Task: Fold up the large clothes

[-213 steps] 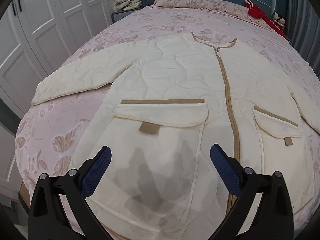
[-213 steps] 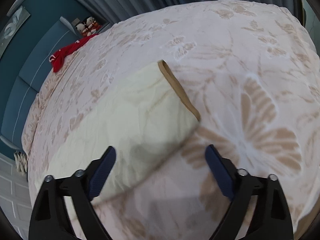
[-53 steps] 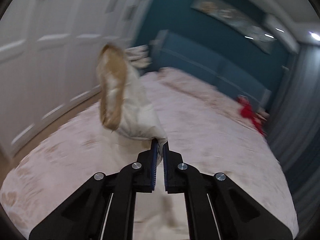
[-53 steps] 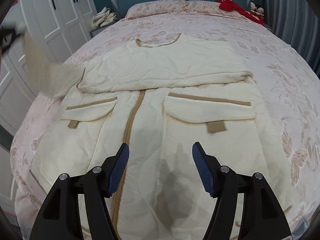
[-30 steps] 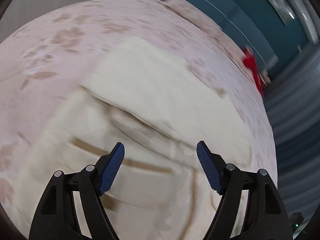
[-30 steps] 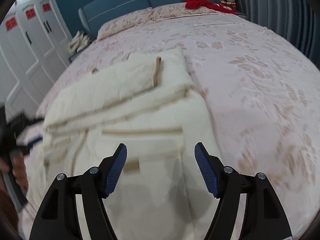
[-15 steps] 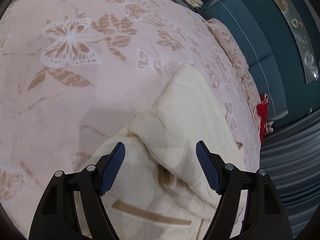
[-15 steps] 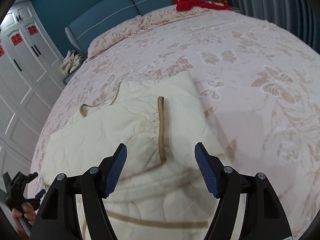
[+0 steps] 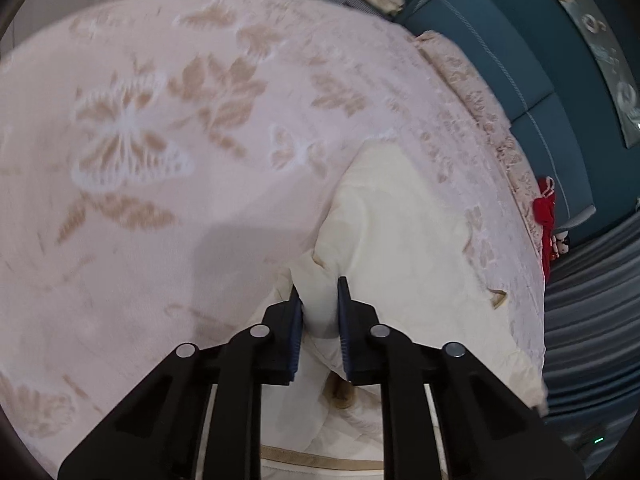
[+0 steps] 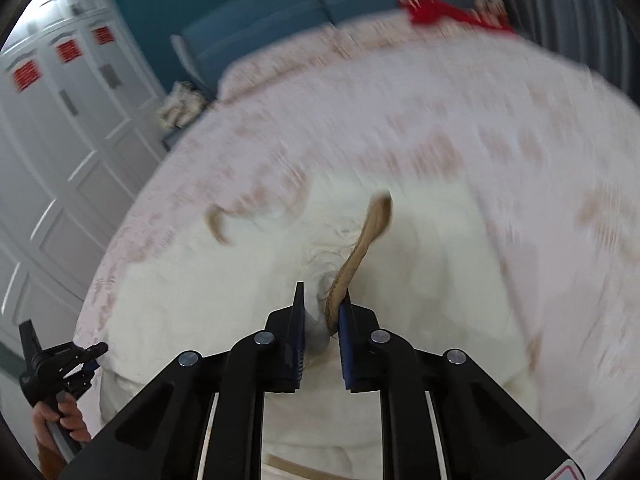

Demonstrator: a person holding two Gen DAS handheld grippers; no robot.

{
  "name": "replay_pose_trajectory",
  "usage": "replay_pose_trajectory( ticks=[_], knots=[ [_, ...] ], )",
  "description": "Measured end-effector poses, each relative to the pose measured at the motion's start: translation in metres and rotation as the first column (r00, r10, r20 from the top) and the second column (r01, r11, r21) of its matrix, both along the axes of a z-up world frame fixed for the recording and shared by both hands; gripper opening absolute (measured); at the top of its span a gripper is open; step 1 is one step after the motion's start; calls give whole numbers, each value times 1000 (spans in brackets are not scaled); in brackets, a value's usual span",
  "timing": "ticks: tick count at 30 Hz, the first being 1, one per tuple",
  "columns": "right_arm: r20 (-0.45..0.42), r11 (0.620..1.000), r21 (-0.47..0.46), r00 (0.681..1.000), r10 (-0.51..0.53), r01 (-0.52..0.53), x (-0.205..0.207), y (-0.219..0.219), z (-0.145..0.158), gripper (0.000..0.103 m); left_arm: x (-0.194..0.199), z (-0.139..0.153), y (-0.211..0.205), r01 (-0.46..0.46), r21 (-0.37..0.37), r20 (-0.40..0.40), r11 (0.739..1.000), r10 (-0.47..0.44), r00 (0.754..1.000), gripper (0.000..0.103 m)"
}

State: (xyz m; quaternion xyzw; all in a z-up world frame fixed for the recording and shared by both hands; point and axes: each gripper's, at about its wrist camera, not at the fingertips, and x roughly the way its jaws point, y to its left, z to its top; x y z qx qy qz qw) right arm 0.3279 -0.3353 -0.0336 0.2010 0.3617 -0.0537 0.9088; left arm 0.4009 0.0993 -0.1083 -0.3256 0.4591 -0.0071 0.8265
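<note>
A cream quilted jacket [image 9: 404, 248] with tan trim lies on the pink bed, its sleeves folded across the chest. My left gripper [image 9: 319, 286] is closing on a bunched fold at the jacket's left shoulder edge, and the cloth is pinched between the blue pads. In the right wrist view the jacket [image 10: 248, 280] fills the middle. My right gripper [image 10: 322, 298] is closing on the folded sleeve's tan cuff band [image 10: 366, 240], which rises from between its pads. The left gripper [image 10: 60, 364] also shows at the lower left of that view, held by a hand.
The pink butterfly-patterned bedspread [image 9: 140, 140] spreads wide to the left of the jacket. A teal headboard [image 10: 280, 12] and red cloth [image 10: 440, 8] sit at the bed's far end. White wardrobe doors [image 10: 60, 140] stand along the left. Grey curtains [image 9: 592, 300] hang on the right.
Both grippers went from wide open to pinching the jacket. The left one moved in onto the shoulder fold. The right one came forward onto the cuff band and lifts it a little.
</note>
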Motion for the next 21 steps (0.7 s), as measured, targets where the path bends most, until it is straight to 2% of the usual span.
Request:
replay_pose_trajectory(
  ticks=[5,7,8,11,13,15,21],
  knots=[
    [204,993,-121,979,26,-1,-29,6,79,12,-13,34,-5,12,23,107,1000,-15,994,13],
    [228,989,-144,974,15,18,-41,-1,83,12,-19,36,-15,31,58,125,998,-38,991,13],
    [215,988,-150,977,4,29,-42,-4,77,12,-21,35,-22,39,101,127,994,-52,991,12],
    [93,991,-127,995,-42,54,-42,-19,30,11,-24,20,-39,56,210,96,976,-77,992,12],
    [9,992,-108,998,-63,63,-42,-27,-7,11,-23,7,-41,63,223,65,973,-79,995,11],
    [-41,993,-97,996,-73,69,-44,-29,-32,11,-22,-4,-43,73,247,39,966,-86,996,12],
    [-137,996,-45,987,-86,80,-46,-31,-84,11,-21,-22,-53,108,342,18,933,-122,992,12]
  ],
)
